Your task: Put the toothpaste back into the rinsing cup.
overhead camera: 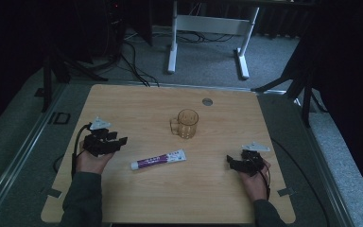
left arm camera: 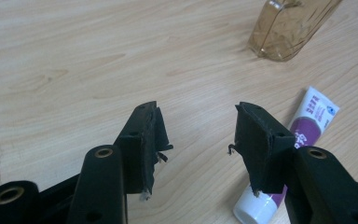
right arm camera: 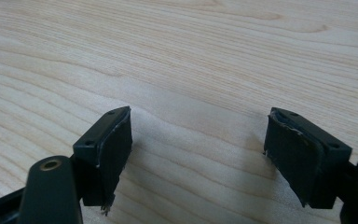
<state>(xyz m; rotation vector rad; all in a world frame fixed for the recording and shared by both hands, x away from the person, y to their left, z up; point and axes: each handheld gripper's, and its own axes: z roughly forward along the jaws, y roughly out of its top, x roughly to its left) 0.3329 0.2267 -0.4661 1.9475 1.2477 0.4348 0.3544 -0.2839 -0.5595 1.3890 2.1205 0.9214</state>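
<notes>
While a white-and-purple toothpaste tube [overhead camera: 158,160] lies flat near the middle of the light wooden tabletop [overhead camera: 137,109], its white cap pointing toward the person's left, a clear amber-tinted mug [overhead camera: 186,123] stands upright just beyond it, handle turned to the left. Tube and mug sit near each other but apart. In the left gripper view the tube [left arm camera: 290,154] runs beside and partly behind the right-hand jaw, cap end nearest the camera, with the mug [left arm camera: 289,28] farther off at the top right.

The left tool [overhead camera: 105,141], held in the person's left hand [overhead camera: 91,162], rests at the tabletop's left side, just beside the tube's cap end and pointing toward it; its jaws stand apart with bare wood between them [left arm camera: 199,135]. The right tool [overhead camera: 240,163], held in the right hand [overhead camera: 255,182], sits well apart from the tube near the tabletop's right edge, jaws spread wide over plain wood grain [right arm camera: 198,140] and gripping nothing.

A small round grey insert [overhead camera: 207,101] sits in the tabletop behind the mug. Beyond the tabletop, white desk legs [overhead camera: 207,40] and dark cables [overhead camera: 132,64] stand on grey carpet.
</notes>
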